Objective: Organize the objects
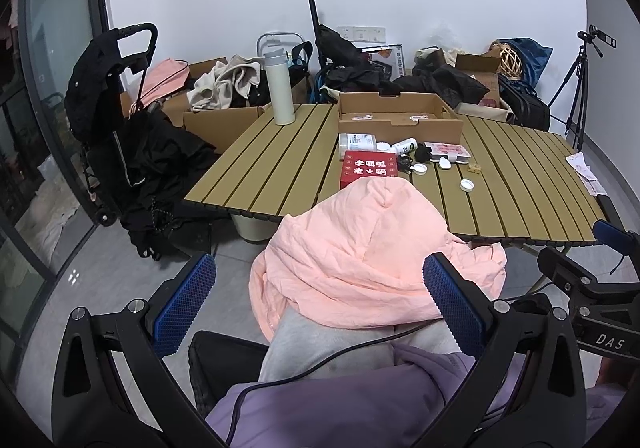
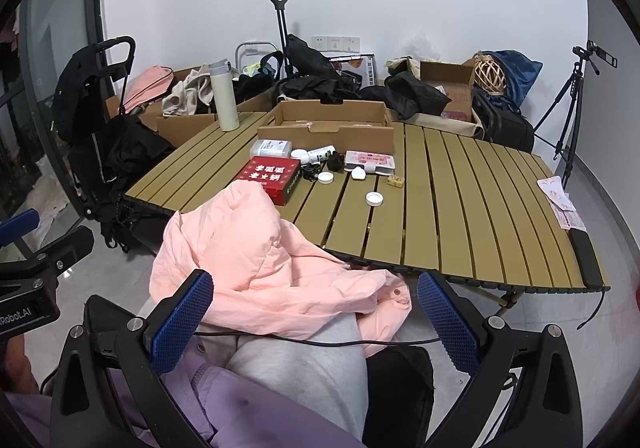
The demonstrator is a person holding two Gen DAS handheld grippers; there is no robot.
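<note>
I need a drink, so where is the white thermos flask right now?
The white thermos flask stands upright at the table's far left corner in both views, left of the open cardboard box and in front of the beige clothes.

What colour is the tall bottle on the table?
Cream-white with a grey lid, the tall bottle shows best in the left wrist view.

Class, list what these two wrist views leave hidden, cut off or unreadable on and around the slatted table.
- Cardboard box contents: both views, front wall hides most.
- Red box near edge: left wrist view, pink jacket covers it.
- Small bottle label: both views, too small.
- Papers: left wrist view, cut by the fisheye edge.
</note>
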